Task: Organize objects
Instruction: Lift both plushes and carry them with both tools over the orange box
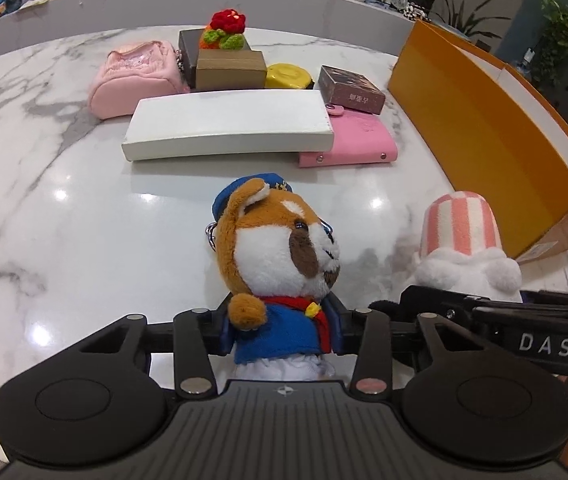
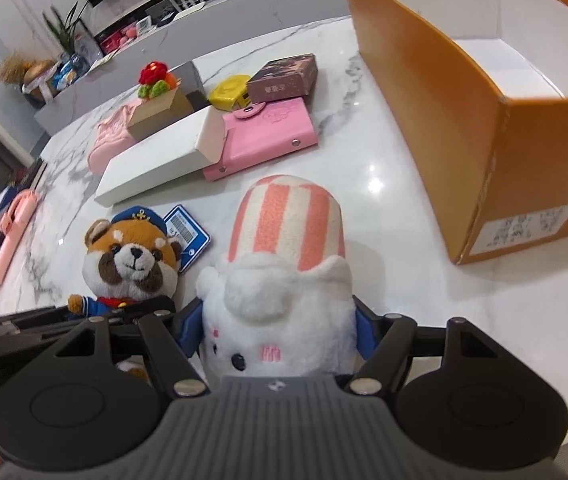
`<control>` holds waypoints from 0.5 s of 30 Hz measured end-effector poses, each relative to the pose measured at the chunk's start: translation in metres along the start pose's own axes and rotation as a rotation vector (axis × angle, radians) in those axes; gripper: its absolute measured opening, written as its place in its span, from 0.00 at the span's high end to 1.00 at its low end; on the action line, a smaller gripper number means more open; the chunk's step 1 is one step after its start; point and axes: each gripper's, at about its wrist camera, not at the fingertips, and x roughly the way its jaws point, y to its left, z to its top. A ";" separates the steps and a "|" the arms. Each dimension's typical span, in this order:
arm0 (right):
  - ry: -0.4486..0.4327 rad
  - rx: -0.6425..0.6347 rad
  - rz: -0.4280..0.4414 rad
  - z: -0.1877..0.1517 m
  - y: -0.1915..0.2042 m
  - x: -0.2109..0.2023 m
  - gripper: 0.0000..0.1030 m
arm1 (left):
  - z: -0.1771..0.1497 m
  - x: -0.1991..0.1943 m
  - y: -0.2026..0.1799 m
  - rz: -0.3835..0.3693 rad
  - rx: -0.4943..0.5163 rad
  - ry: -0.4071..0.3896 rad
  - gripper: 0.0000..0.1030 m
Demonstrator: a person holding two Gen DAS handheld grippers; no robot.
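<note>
Nearest the left wrist camera, the left hand-held gripper (image 1: 281,330) is closed on the sailor plush (image 1: 279,264), a brown-and-white toy animal in a blue jacket, red scarf and blue cap; the blue pads press on both sides of its torso, low on the body, and it sits upright on the marble counter (image 1: 63,240). A blue barcode tag (image 2: 185,236) lies on the counter just behind it.

Just beside it, the right hand-held gripper (image 2: 277,330) stands about half open around the white plush (image 2: 279,320) with the pink-and-white striped hat. Its blue pads sit at the toy's flanks and sink into the fur, so this reads as a hold on a wide, soft body, though how firm it is cannot be told. Both toys look to be resting on the counter, not yet lifted.

Further back lies a long white box (image 1: 227,130), partly overlapping a pink snap-button notebook (image 1: 358,140). Behind those are a dark patterned box (image 1: 352,90), a yellow container (image 1: 288,76), a brown cardboard box (image 1: 229,68) against a dark box with a crocheted flower (image 1: 225,30) on top, and a pink pouch (image 1: 135,76).

To the right stands a large orange box (image 2: 436,92), open, with nothing visible in the part of its white interior that shows. Judging by that, the organizing has barely begun: two toys are gripped, nothing is packed, and everything on the counter is left to sort, presumably into that box.
</note>
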 end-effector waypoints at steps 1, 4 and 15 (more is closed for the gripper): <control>0.002 -0.018 -0.006 0.000 0.002 0.000 0.31 | 0.000 0.000 0.000 -0.003 -0.001 0.001 0.55; 0.009 -0.047 -0.014 0.000 0.007 -0.001 0.32 | 0.001 -0.002 0.002 -0.012 -0.006 0.005 0.55; -0.045 -0.103 -0.009 0.012 0.021 -0.026 0.33 | 0.019 -0.033 -0.006 -0.008 0.023 -0.062 0.56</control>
